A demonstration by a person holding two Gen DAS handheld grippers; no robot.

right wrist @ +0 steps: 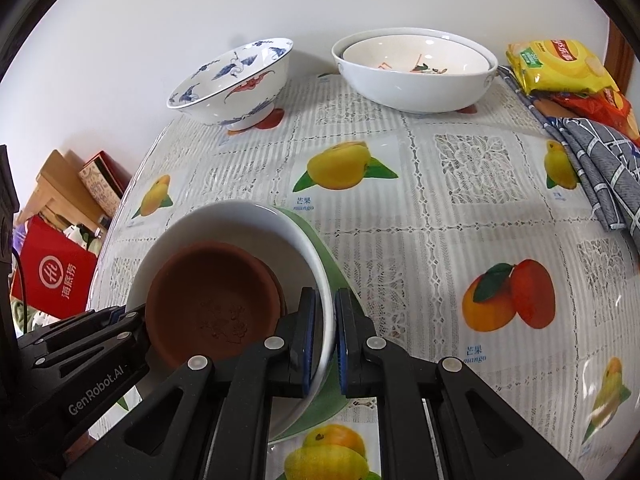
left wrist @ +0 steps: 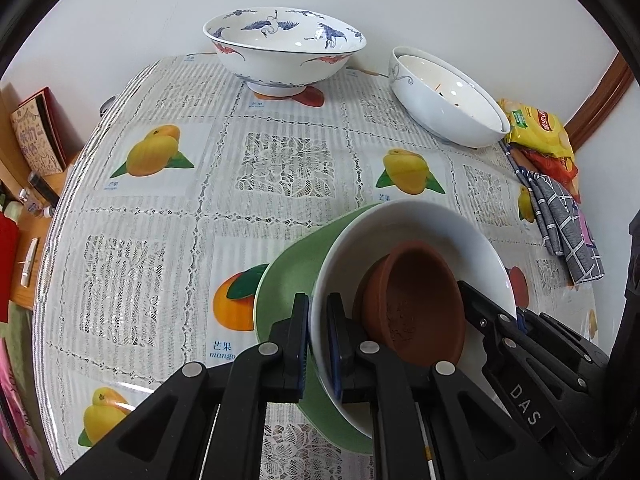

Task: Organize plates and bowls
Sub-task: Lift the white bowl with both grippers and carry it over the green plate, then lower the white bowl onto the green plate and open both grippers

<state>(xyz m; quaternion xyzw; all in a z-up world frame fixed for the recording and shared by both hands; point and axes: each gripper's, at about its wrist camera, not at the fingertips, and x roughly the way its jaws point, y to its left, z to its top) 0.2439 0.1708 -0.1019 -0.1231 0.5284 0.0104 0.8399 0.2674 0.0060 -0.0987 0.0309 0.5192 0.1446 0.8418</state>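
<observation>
Closest in, both grippers are clamped tight on the white bowl [left wrist: 404, 232]: left gripper [left wrist: 318, 344] pinches its left rim, right gripper [right wrist: 325, 334] its right rim. A brown clay dish [left wrist: 416, 300] sits tilted inside. The green plate [left wrist: 292, 272] is underneath, mostly hidden, so can't tell if they touch. Farther back on the mango tablecloth [left wrist: 160, 200]: crane-painted bowl [left wrist: 280, 46], then nested white bowls [right wrist: 416, 68], snack bags [right wrist: 560, 66] cut off at the edge.
</observation>
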